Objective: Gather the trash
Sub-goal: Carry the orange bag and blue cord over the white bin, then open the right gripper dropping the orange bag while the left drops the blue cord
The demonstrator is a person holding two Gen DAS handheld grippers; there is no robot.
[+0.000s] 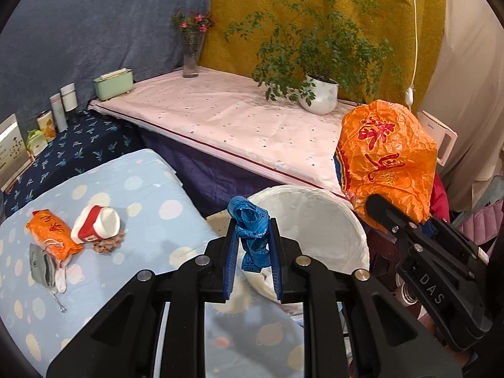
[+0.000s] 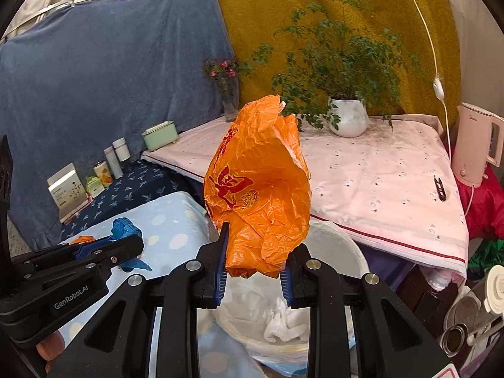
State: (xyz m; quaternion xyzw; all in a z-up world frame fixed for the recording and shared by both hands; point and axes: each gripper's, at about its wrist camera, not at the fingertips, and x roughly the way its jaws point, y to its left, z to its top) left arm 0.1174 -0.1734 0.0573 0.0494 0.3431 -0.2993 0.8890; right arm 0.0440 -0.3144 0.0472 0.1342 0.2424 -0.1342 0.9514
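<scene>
— What's each tool got?

— The left tool (image 1: 252, 245) is pinched tight on a crumpled blue strip (image 1: 252, 230), held up over the near rim of the white bin (image 1: 315, 217). The right tool (image 2: 253, 271) is clamped on a big orange bag (image 2: 258, 195), which stands up puffed above the same bin (image 2: 340, 252).

— Anything in the bin?

— White crumpled paper (image 2: 283, 321) lies at the bottom.

— And what's on the bed?

— On the spotted blue sheet (image 1: 151, 189), to the left, another orange bag (image 1: 52, 233) lies beside a red-and-white cup (image 1: 96, 226) tipped on its side, with brownish bits (image 1: 107, 245) spilled just by its mouth. A grey mask (image 1: 42, 264) lies just near of the orange bag, touching it.

— Further back?

— A pink-covered worktop (image 1: 220, 119) with a potted plant (image 1: 318, 94) on the far right and a vase (image 1: 192, 53) at the far corner
</scene>
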